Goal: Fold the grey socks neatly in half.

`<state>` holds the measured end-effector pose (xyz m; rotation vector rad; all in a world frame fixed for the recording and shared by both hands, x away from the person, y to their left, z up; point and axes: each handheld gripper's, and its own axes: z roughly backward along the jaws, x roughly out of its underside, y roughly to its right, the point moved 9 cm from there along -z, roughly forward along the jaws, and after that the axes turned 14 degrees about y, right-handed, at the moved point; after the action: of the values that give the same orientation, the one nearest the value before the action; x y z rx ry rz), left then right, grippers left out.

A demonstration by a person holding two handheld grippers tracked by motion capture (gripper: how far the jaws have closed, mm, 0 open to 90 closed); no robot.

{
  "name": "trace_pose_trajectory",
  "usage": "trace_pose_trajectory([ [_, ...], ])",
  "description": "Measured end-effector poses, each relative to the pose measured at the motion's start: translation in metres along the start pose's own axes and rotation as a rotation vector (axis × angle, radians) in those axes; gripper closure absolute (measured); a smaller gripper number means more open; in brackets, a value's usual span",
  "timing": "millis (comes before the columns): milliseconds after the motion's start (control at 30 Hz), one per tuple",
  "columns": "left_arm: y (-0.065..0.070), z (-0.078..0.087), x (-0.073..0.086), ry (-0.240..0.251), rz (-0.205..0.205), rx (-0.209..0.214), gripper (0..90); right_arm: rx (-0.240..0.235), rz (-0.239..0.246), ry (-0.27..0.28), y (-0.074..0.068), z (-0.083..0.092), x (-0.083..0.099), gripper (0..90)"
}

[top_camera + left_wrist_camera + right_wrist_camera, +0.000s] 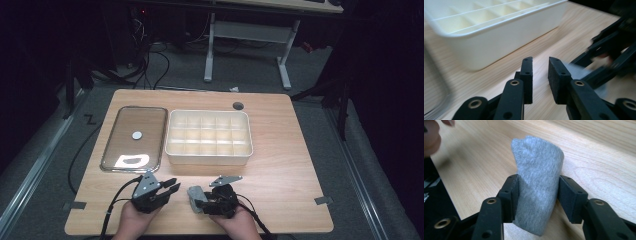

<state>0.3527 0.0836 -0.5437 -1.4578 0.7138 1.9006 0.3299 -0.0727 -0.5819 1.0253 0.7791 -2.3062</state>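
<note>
A rolled grey sock (537, 170) stands on end on the wooden table, and my right gripper (538, 180) is shut on it, both black pads pressing its sides. From above, the sock (194, 192) sits near the table's front edge, at the tips of the right gripper (200, 199). My left gripper (172, 186) hovers just to its left, jaws a little apart with nothing between them. In the left gripper view those jaws (540, 61) frame bare wood, and the sock (576, 68) shows blurred to the right, held by the other gripper.
A white box with several compartments (208, 156) stands at mid-table, close ahead of the left gripper (499, 40). A clear rounded lid (125, 150) with a white knob (137, 135) lies to its left. A cable hole (238, 105) is at the back.
</note>
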Motion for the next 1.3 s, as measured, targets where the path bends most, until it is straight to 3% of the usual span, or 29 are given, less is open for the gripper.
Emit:
trace_pose_trajectory([
  [33, -0.016, 0.01, 0.01, -0.015, -0.003, -0.054, 72.4, -0.02, -0.012, -0.012, -0.002, -0.001, 0.0, 53.5],
  [67, -0.016, 0.01, 0.01, -0.015, -0.003, -0.054, 72.4, -0.028, -0.018, -0.021, -0.003, -0.002, 0.001, 53.4],
  [100, -0.029, 0.015, 0.017, -0.027, 0.051, -0.074, 72.4, -0.03, -0.009, -0.023, -0.003, -0.003, 0.0, 53.6],
  [200, -0.037, 0.017, 0.019, -0.023, 0.078, -0.094, 72.4, -0.039, 0.002, -0.03, -0.006, -0.004, 0.0, 54.9],
  [367, -0.037, 0.016, 0.022, -0.031, 0.06, -0.095, 72.2, -0.049, 0.013, -0.037, -0.009, -0.003, 0.0, 59.2],
  [633, -0.041, 0.014, 0.025, -0.039, 0.052, -0.107, 69.5, -0.097, -0.008, -0.071, -0.013, -0.007, 0.002, 57.0],
  [733, -0.043, 0.015, 0.026, -0.04, 0.066, -0.112, 69.3, -0.13, -0.016, -0.088, -0.017, -0.009, 0.004, 66.9],
  [767, -0.044, 0.015, 0.026, -0.038, 0.07, -0.115, 69.3, -0.135, 0.002, -0.08, -0.018, -0.009, 0.003, 69.2],
  [900, -0.045, 0.016, 0.027, -0.039, 0.069, -0.116, 68.8, -0.075, 0.074, -0.063, -0.019, -0.007, -0.002, 70.9],
  [1000, -0.046, 0.016, 0.027, -0.038, 0.073, -0.123, 66.6, -0.033, 0.104, -0.051, -0.012, -0.002, -0.007, 70.9],
  [1300, -0.045, 0.014, 0.029, -0.051, 0.065, -0.123, 63.6, 0.075, 0.105, -0.038, 0.02, 0.021, -0.013, 70.5],
])
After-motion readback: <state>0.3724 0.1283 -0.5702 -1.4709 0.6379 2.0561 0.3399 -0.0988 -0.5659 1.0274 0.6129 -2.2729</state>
